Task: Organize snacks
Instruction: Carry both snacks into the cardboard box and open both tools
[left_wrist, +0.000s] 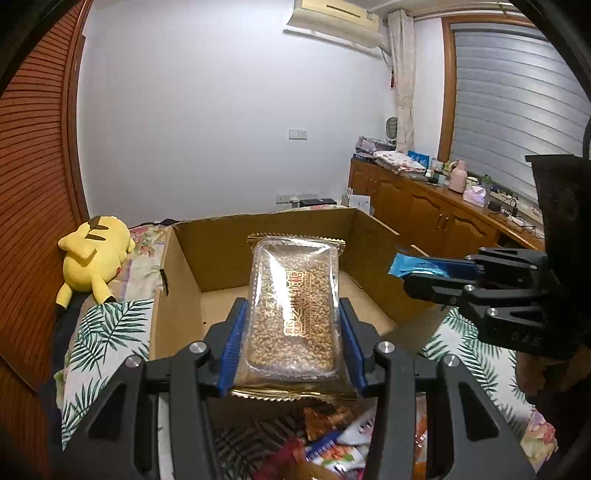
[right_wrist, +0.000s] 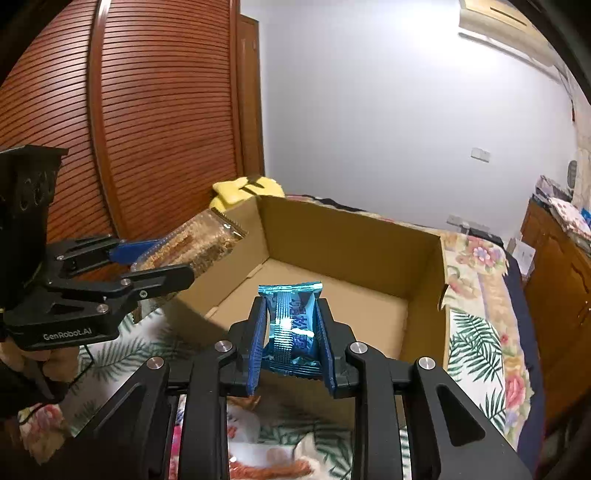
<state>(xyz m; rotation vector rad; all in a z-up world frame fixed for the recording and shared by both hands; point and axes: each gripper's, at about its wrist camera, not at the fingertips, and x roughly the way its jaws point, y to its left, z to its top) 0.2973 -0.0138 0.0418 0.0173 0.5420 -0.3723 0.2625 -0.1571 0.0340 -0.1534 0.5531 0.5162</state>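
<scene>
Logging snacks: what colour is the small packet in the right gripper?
Shiny blue packet, clearest in the right wrist view.

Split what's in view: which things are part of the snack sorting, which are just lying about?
Job:
- sesame candy pack, held in left gripper
- blue snack packet, held in right gripper
- cardboard box, open
- loose snack pile below the left gripper

Lying about:
- yellow plush toy
- floral bedspread
- cluttered wooden cabinet top
- air conditioner
</scene>
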